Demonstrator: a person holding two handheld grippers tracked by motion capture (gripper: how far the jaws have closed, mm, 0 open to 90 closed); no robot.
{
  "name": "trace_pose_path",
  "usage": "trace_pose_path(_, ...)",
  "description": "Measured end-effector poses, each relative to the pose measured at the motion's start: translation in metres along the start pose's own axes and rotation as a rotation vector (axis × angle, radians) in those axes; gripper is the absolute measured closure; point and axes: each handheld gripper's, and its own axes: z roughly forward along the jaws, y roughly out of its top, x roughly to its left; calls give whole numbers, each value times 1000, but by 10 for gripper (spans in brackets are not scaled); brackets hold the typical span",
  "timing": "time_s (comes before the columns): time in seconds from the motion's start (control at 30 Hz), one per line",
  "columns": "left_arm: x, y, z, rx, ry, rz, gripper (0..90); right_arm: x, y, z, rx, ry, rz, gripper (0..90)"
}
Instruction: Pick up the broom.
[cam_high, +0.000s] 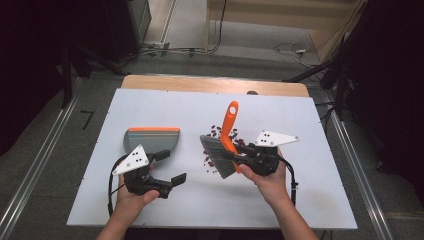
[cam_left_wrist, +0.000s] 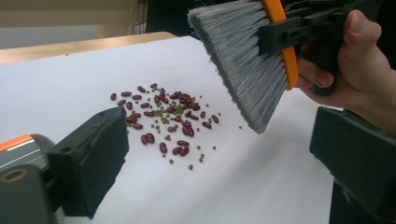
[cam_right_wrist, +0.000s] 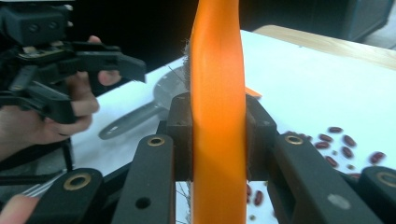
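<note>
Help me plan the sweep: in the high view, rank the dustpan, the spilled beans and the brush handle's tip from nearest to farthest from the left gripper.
From the left gripper, jaws open:
1. Dustpan, just beyond it, on the table's left.
2. Spilled beans, to its right, mid-table.
3. Brush handle's tip, farthest, up past the beans; the right gripper holds that brush.

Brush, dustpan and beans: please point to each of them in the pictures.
brush (cam_high: 218, 155): high view, on the grey bristles.
dustpan (cam_high: 151, 140): high view, on the grey pan below its orange edge.
beans (cam_left_wrist: 164, 116): left gripper view, on the middle of the scattered pile.
</note>
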Motion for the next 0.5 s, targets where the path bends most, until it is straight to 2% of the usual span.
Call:
trace_pose_path(0.23, 6, -1, -5, -16, 30, -19, 0, -8, 0, -4, 16, -77, 0, 685)
trace_pose_path(0.27, 8, -1, -7, -18, 49, -14, 0, -9, 0, -5, 16, -85, 6, 685)
trace_pose_path(0.5, 11, -4, -11, -10, 87, 3, 0, -22, -2, -10, 26, -161, 32, 685)
